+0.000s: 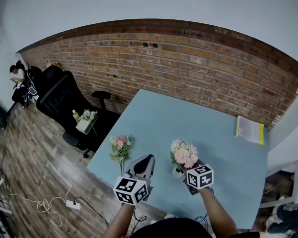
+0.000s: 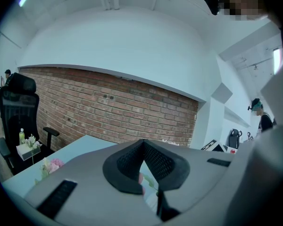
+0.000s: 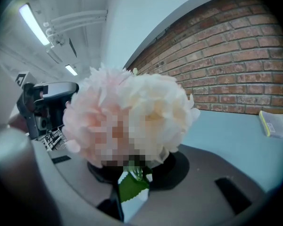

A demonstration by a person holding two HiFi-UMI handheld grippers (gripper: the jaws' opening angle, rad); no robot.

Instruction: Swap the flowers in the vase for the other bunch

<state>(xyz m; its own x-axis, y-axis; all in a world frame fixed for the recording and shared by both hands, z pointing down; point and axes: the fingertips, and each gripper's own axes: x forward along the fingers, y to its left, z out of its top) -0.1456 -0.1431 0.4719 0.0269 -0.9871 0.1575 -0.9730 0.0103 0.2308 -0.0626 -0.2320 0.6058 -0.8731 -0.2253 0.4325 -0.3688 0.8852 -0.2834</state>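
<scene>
Right gripper grasps the bunch by the stem; only the head view shows the vase below its fingers. Left gripper is clenched, empty.

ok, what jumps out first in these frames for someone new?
The pale pink bunch fills the right gripper view, its stem pinched between the right gripper's jaws, over a small white vase near the pale blue table's front edge. To its left a pinker bunch with green leaves stands upright at the table's left edge, beside the shut left gripper. A brick wall runs behind.
</scene>
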